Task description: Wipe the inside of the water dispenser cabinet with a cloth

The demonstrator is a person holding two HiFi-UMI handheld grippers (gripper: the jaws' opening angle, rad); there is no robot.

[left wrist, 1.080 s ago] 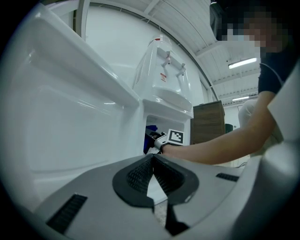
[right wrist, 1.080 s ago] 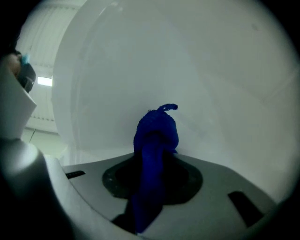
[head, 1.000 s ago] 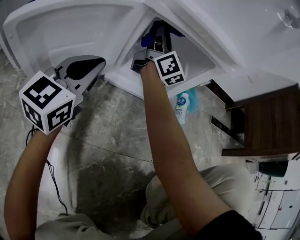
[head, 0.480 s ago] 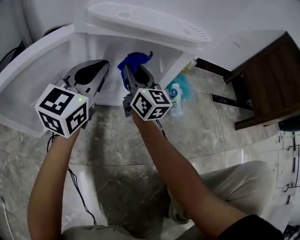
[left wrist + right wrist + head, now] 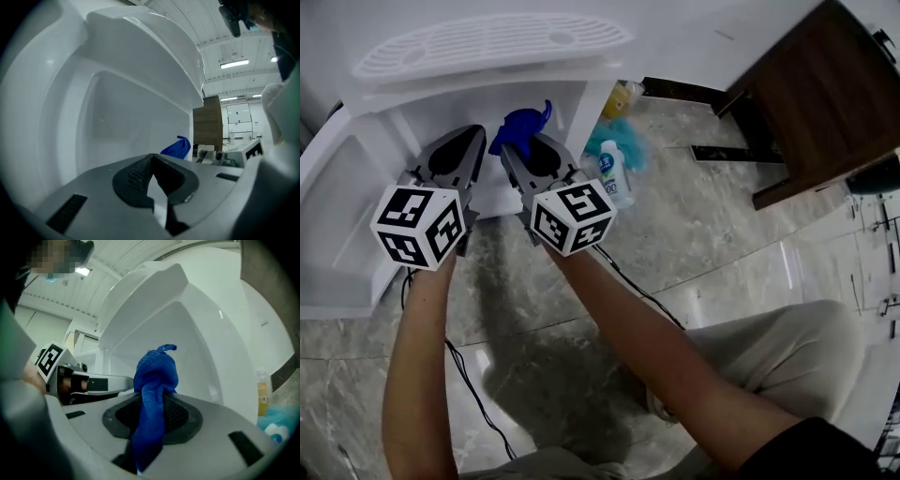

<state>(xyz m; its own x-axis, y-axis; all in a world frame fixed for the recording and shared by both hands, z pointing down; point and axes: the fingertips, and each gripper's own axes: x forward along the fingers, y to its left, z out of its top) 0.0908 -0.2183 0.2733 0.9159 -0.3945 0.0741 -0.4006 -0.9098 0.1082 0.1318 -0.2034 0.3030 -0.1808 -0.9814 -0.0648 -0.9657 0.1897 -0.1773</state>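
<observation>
Grey marble floor (image 5: 722, 234) runs under me, with the white water dispenser cabinet (image 5: 581, 103) open ahead and its door (image 5: 337, 234) swung out to my left. My right gripper (image 5: 525, 148) is clamped on the blue cloth (image 5: 154, 380), which sits at the mouth of the cabinet. A wad bulges past the tips and a tail hangs back between the pads. The cloth looks light, limp and coarse-woven, so I judge it will fold and drag instead of pushing stiffly. Pinching it at the bunched middle, as now, should keep a soft pad in front for wiping. My left gripper (image 5: 461, 141) is closed with nothing in it and sits just beside the right one, level with it. A second ago my right gripper was reaching deep into the cabinet with the cloth. Now it is back at the opening and both grippers sit side by side. A small bottle (image 5: 614, 173) stands on the floor nearby.
</observation>
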